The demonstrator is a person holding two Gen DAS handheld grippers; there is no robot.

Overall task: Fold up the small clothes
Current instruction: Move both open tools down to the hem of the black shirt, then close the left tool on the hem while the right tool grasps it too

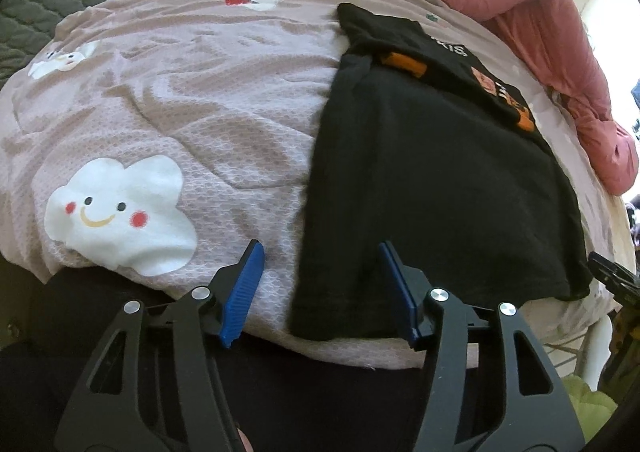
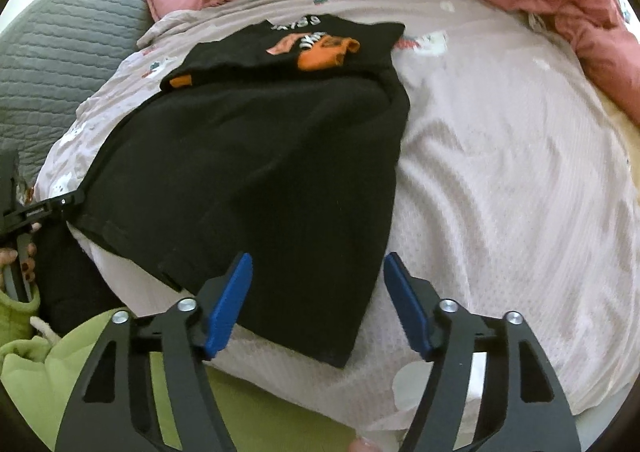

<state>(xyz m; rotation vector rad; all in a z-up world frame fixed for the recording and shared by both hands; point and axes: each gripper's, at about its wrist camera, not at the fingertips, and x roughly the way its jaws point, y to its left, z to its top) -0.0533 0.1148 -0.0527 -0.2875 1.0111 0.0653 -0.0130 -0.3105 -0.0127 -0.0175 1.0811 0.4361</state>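
so the black shirt lies flat on the pink blanket, sleeves tucked in at the far end, likely ready for a lengthwise fold. left claw and right claw hover spread apart, each over a near hem corner, gripping nothing yet, probably to lift the hem together

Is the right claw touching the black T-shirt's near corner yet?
Cannot tell. In the right wrist view the open right claw straddles the black T-shirt hem corner, but no contact or gap shows plainly.
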